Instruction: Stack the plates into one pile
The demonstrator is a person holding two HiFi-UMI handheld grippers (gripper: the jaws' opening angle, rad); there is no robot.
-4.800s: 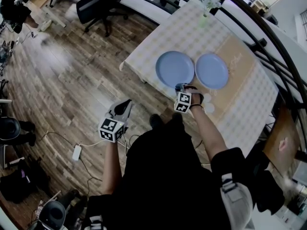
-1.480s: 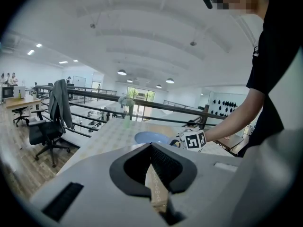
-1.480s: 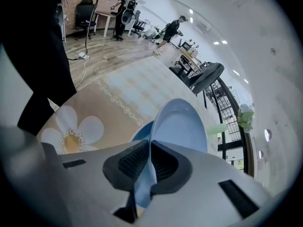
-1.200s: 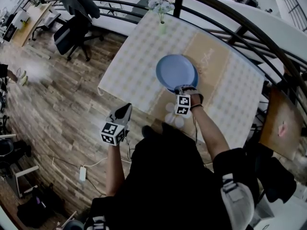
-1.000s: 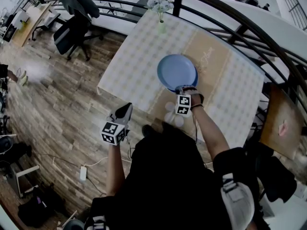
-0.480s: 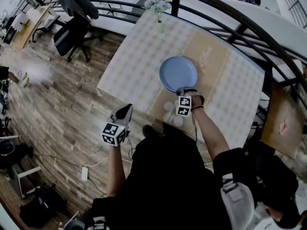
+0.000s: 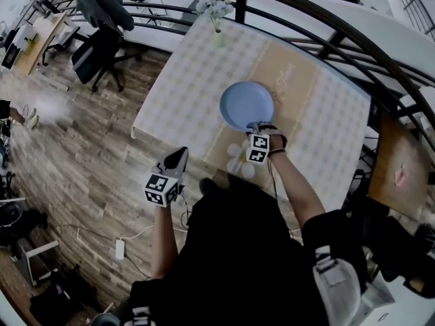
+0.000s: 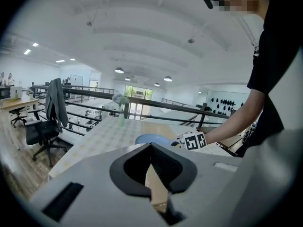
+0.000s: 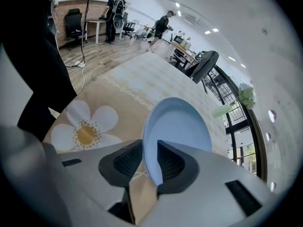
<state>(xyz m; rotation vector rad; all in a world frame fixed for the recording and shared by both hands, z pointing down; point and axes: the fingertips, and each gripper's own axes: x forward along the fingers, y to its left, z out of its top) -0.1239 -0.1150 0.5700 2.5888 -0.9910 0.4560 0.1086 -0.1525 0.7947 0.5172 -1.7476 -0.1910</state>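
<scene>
Bright, even indoor light from ceiling lamps (image 8: 119,70); shadows soft. Hazy glare patch on wooden floor (image 7: 51,107). Strong fisheye bending; both gripper views vignetted dark at corners.

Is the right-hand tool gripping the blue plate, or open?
Gripping. The right tool has a pad pressed on each side of the rim of the blue plate.

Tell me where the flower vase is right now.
In the head view, the flower vase stands near the table's far edge, beyond and left of the blue plate.
</scene>
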